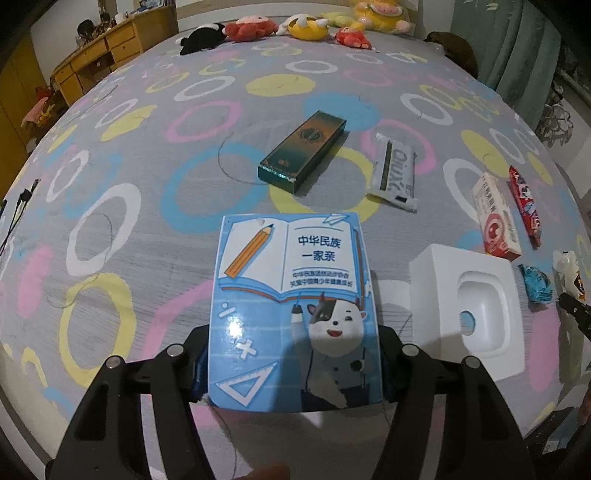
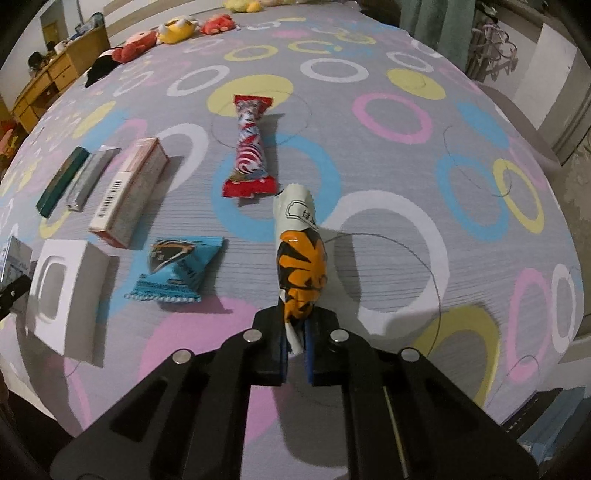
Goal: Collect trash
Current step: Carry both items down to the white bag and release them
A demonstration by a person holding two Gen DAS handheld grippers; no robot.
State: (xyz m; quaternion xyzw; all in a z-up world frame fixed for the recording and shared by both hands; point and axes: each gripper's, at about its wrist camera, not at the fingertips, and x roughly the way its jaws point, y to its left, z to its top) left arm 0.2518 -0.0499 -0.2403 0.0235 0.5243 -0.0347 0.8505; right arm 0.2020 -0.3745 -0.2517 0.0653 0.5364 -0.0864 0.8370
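Observation:
My left gripper (image 1: 291,369) is shut on a blue carton (image 1: 293,310) with a cartoon cat and a pencil drawing, held above the bed. My right gripper (image 2: 295,343) is shut on an orange, black and white wrapper (image 2: 301,254), held upright over the bed. On the bedsheet lie a dark green box (image 1: 303,151), a silver-white wrapper (image 1: 395,171), a red and white box (image 2: 131,192), a red candy wrapper (image 2: 251,147), a small blue wrapper (image 2: 177,271) and a white moulded box insert (image 2: 62,291). The insert also shows in the left wrist view (image 1: 469,314).
The grey bedsheet (image 2: 388,166) has coloured rings. Plush toys (image 1: 295,26) line its far edge. A wooden desk (image 1: 107,51) stands at the far left and a green curtain (image 1: 517,48) hangs at the far right. Thin black cables (image 1: 18,210) lie at the left edge.

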